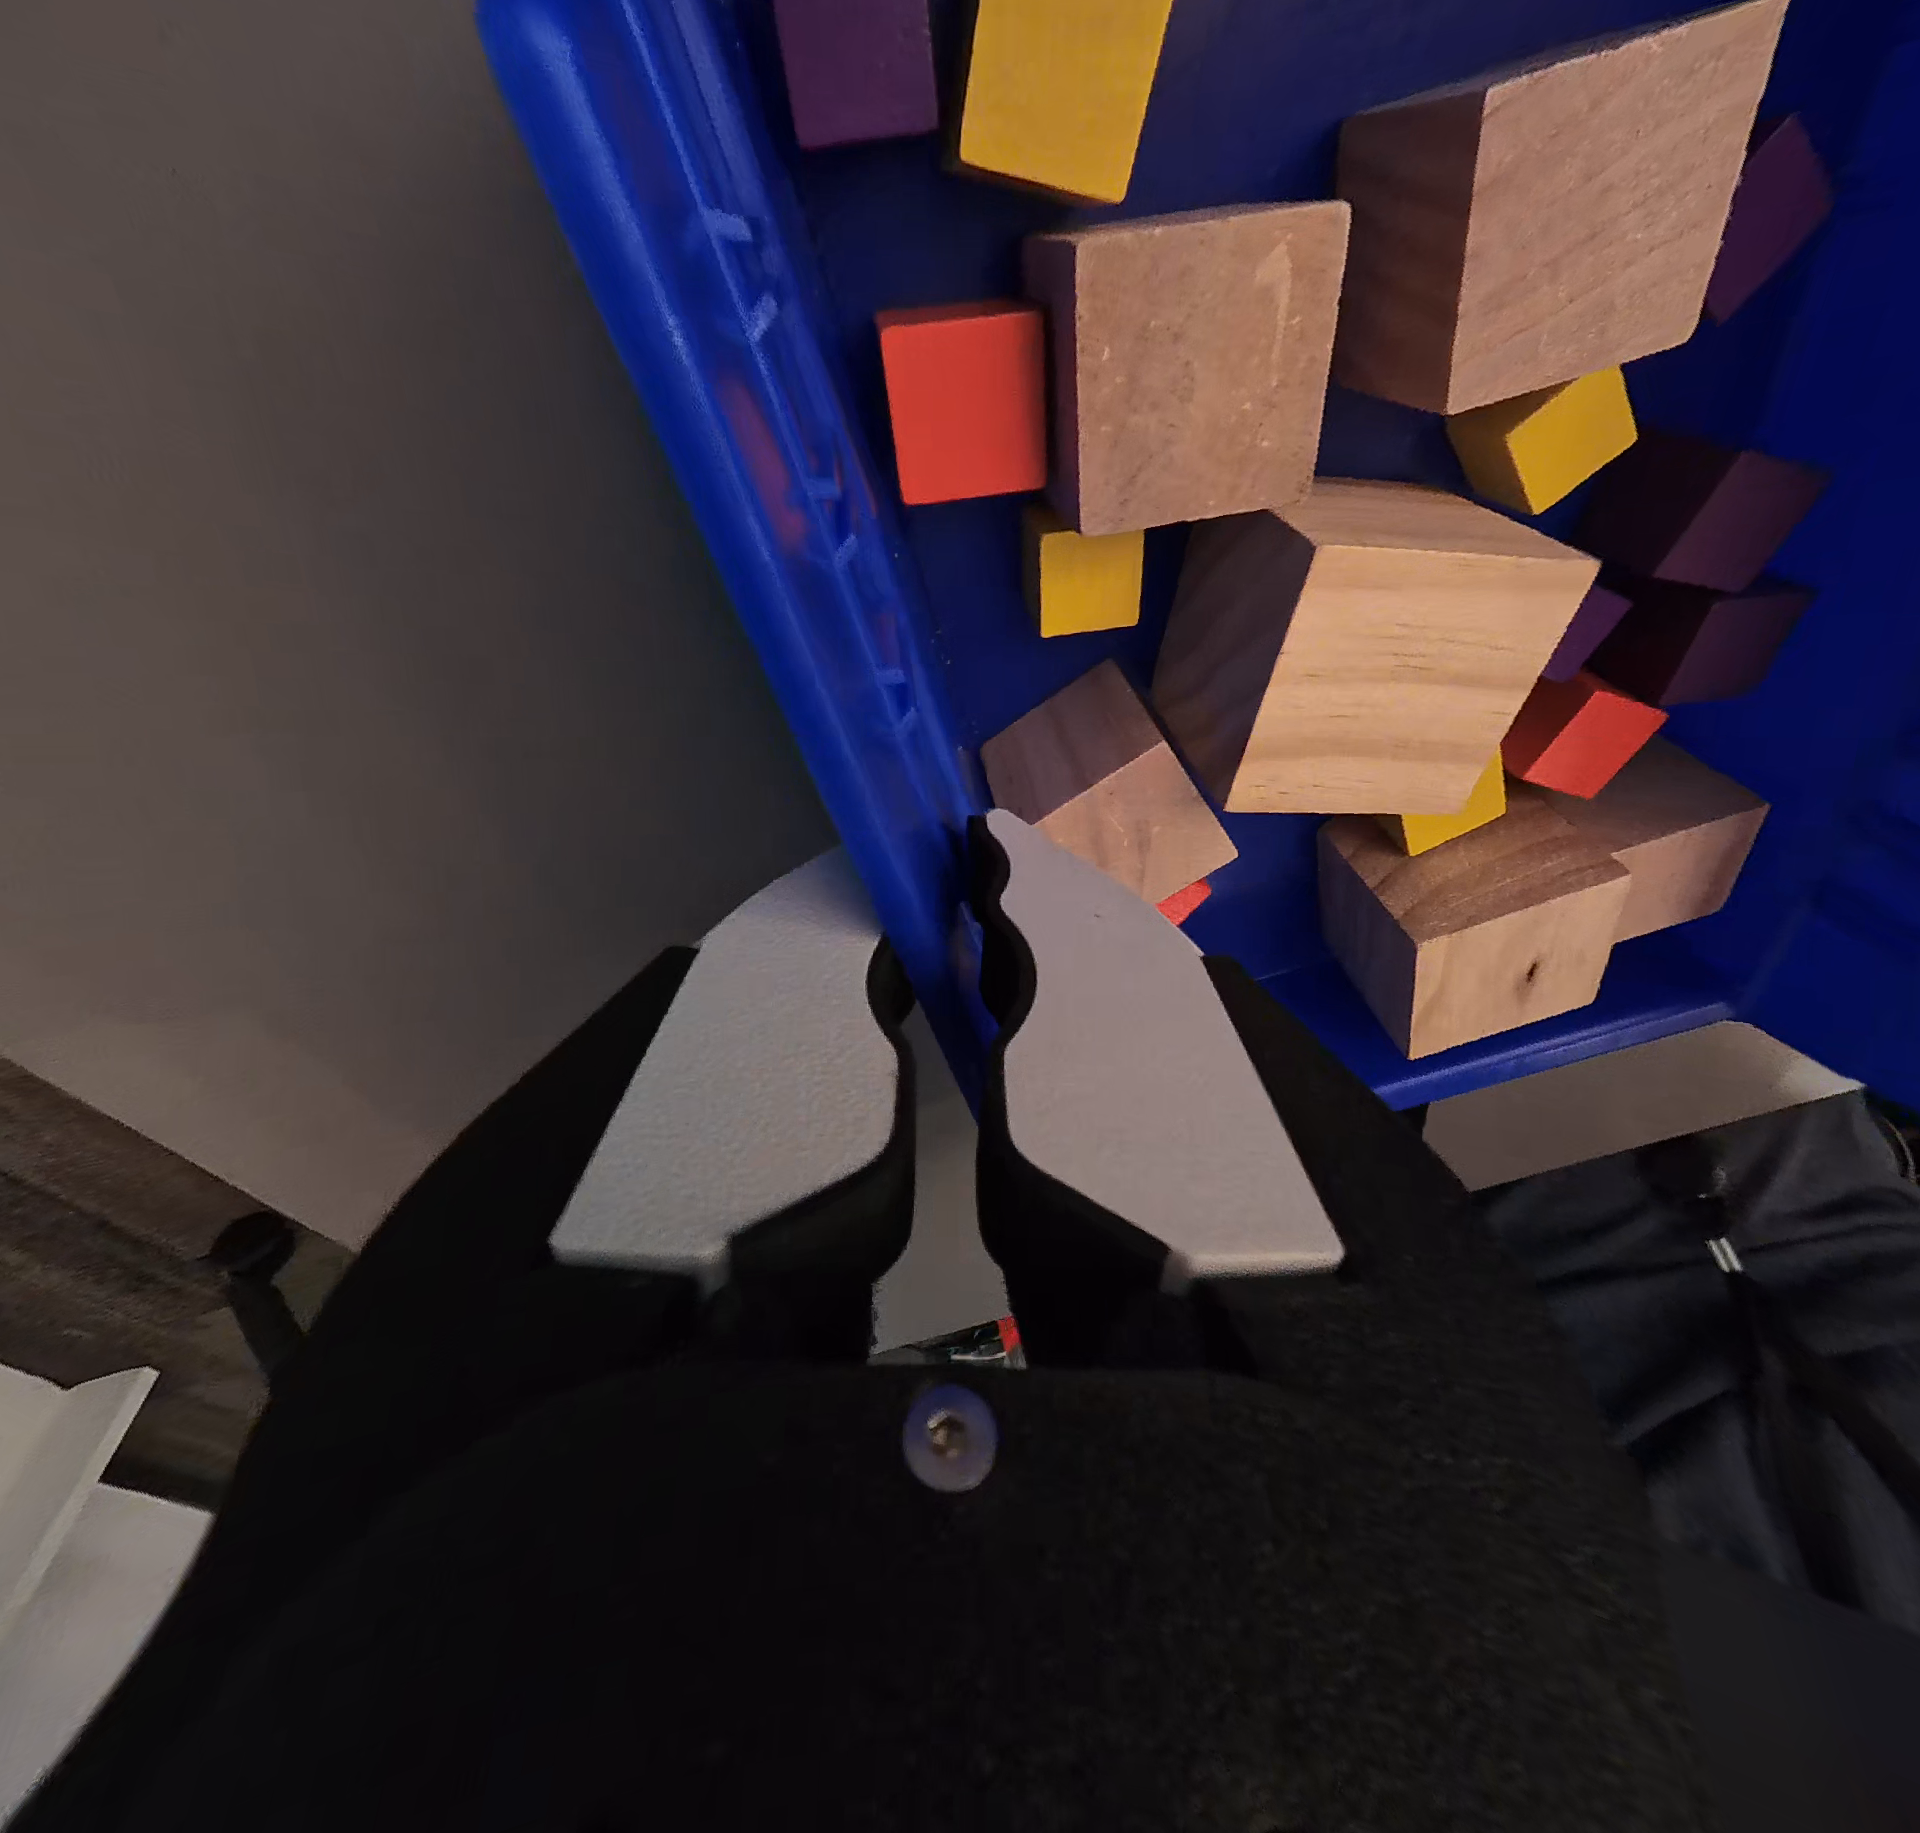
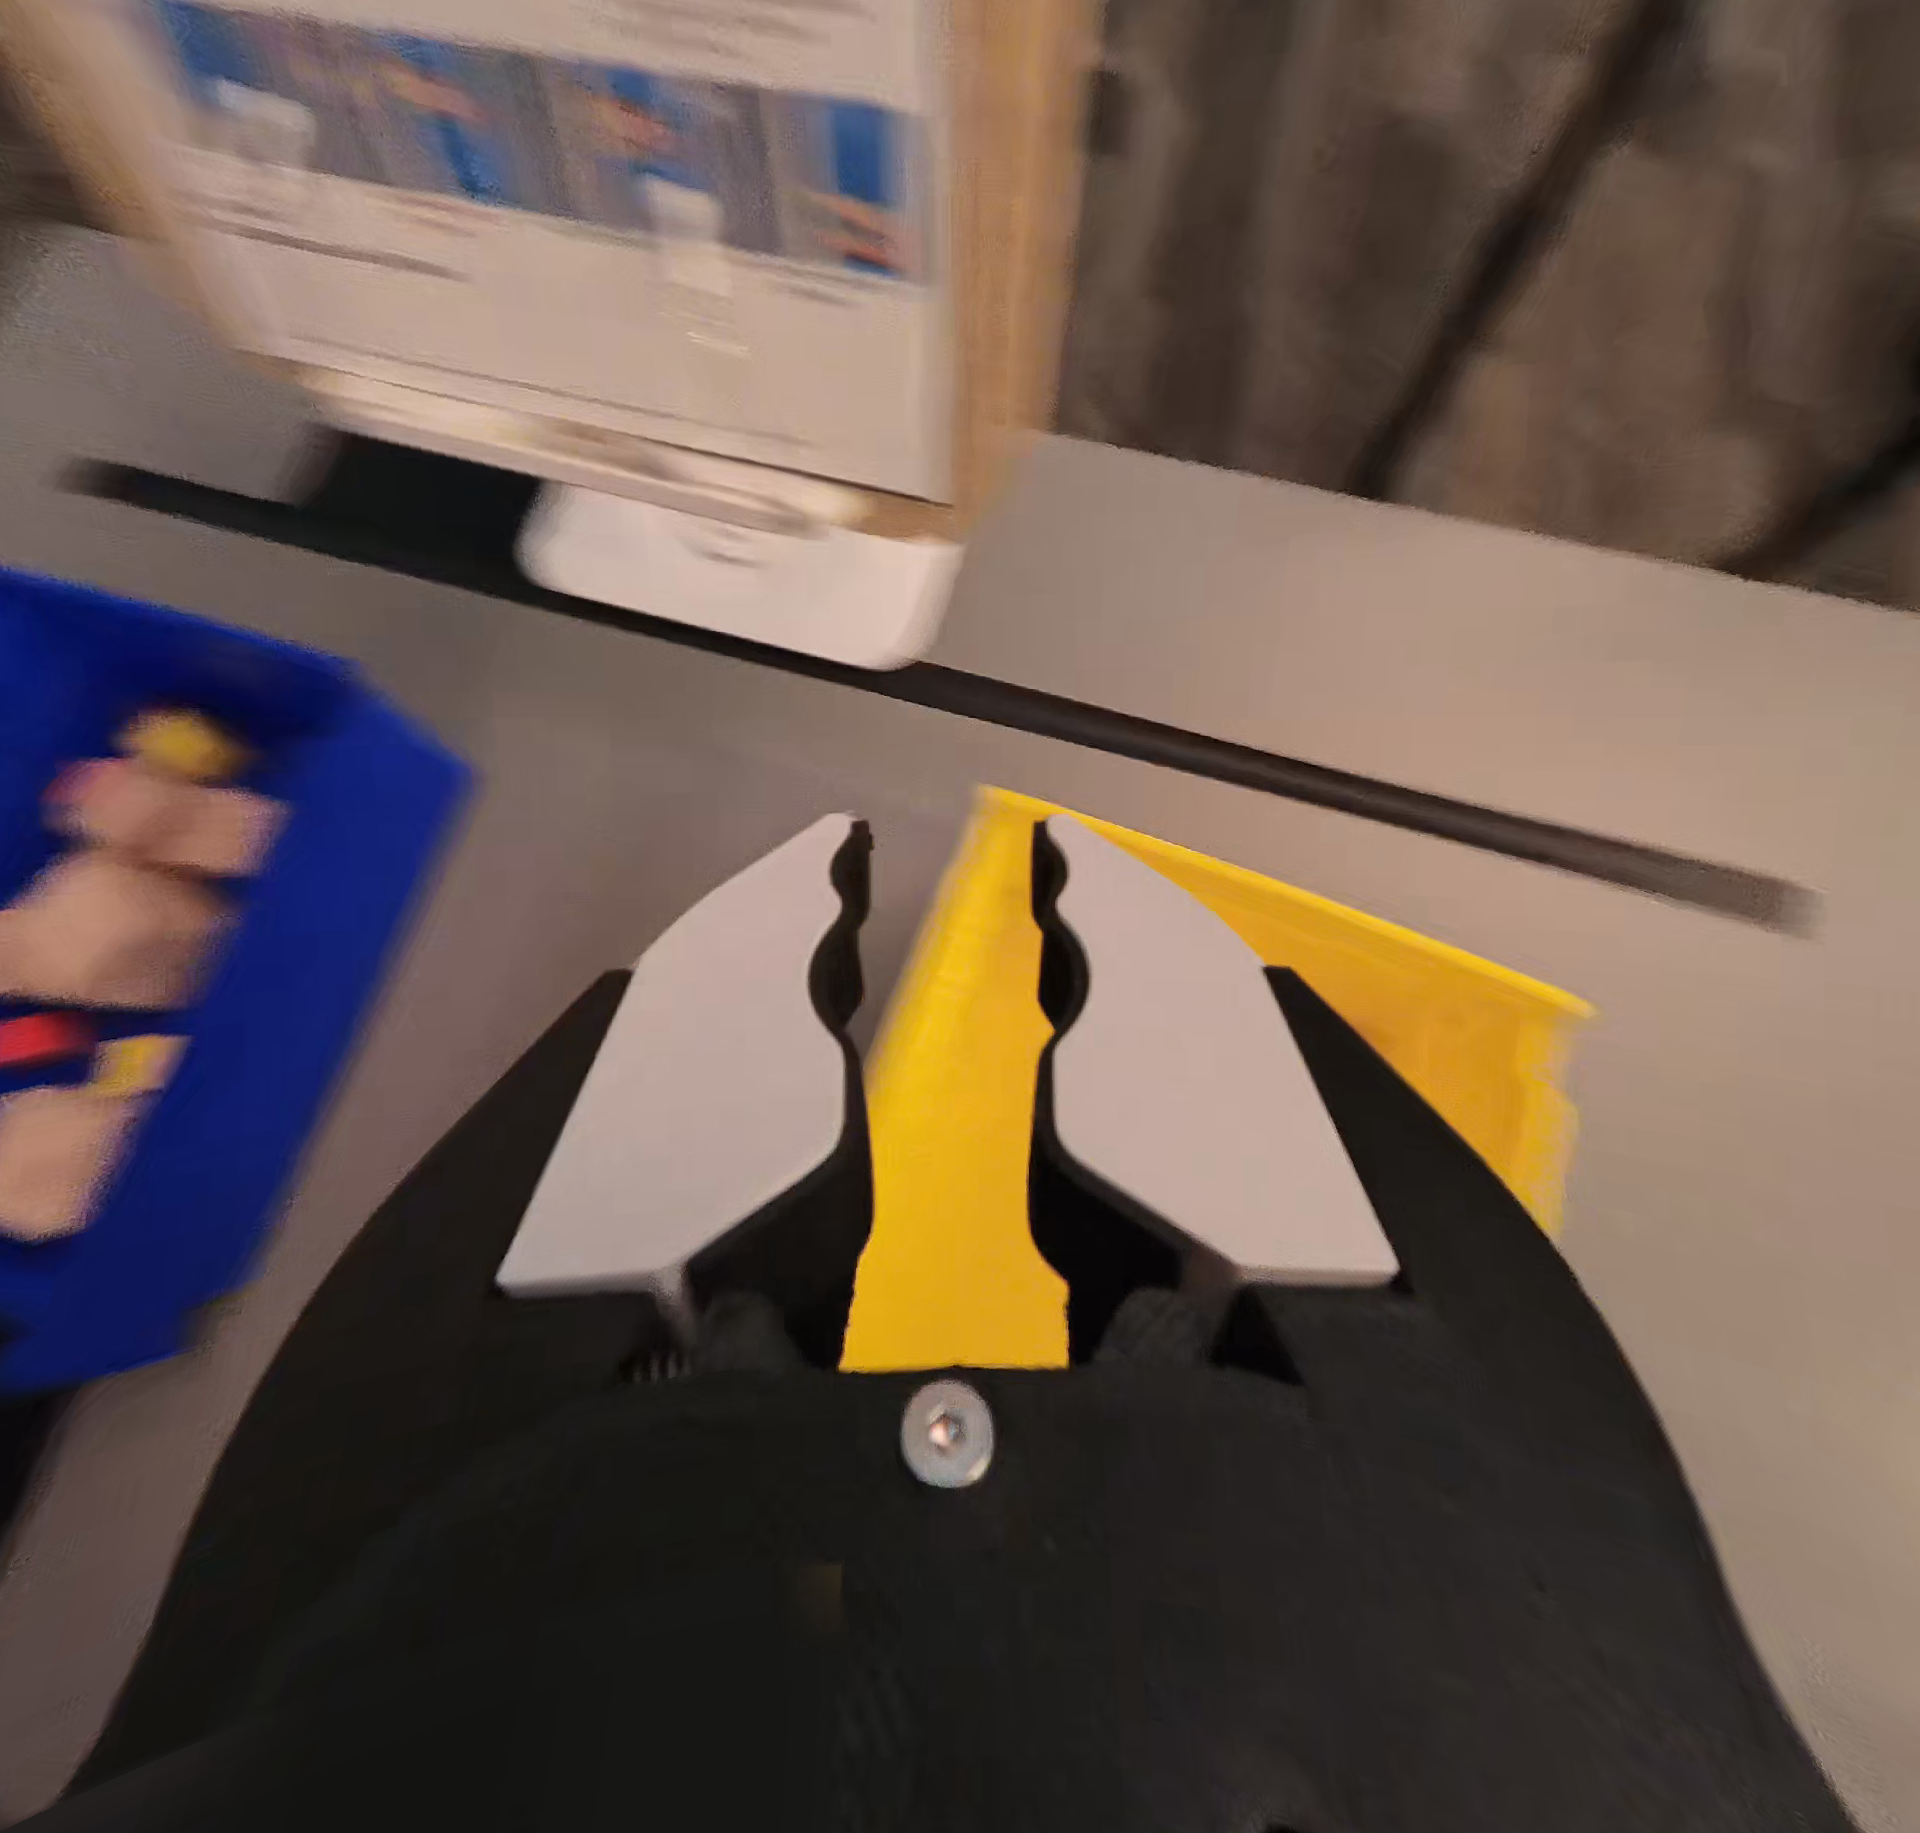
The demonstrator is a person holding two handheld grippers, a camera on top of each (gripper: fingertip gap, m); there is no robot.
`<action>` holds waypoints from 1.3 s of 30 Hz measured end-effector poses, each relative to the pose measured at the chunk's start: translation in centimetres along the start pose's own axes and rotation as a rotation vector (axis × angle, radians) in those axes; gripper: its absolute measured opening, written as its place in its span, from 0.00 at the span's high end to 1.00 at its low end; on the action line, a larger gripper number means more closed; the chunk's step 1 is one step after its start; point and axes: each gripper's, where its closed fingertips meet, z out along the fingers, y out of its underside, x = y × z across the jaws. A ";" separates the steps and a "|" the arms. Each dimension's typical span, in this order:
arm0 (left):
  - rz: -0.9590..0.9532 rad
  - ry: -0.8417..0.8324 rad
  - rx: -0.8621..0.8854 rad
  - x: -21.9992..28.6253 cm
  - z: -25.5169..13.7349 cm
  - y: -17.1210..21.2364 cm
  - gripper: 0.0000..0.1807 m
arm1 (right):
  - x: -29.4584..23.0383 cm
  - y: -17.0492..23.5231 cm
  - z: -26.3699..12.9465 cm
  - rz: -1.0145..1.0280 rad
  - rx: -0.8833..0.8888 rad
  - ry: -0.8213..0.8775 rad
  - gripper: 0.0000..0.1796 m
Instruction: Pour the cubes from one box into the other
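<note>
Two grippers work here: my left gripper point(image 1: 945, 936) pinches the blue box's point(image 1: 665, 349) wall, cubes point(image 1: 1382, 661) piled at two o'clock, while my right gripper point(image 2: 945, 942), part-open, straddles the yellow box's point(image 2: 1455, 1035) wall, which I should clamp before tipping slowly.

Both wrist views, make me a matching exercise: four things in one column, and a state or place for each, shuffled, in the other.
Things:
1. left claw
2. right claw
3. blue box
4. yellow box

States:
A. holds wooden and coloured cubes
B. shut on a blue wall
C. its wall sits between open fingers
D. open, astride a yellow wall

Pairs: 1-B, 2-D, 3-A, 4-C
</note>
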 end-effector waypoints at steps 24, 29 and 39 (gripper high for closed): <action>-0.076 0.036 0.067 -0.8 1.3 1.5 0.96 | -30.4 17.1 15.8 -0.067 -0.671 -0.180 0.90; -0.069 0.019 0.048 -0.3 1.6 1.6 0.95 | -29.6 16.9 16.1 0.002 -0.711 -0.145 0.96; -0.051 -0.067 0.010 3.4 -0.7 -0.9 0.95 | -25.8 15.7 15.6 0.093 -0.732 -0.219 0.97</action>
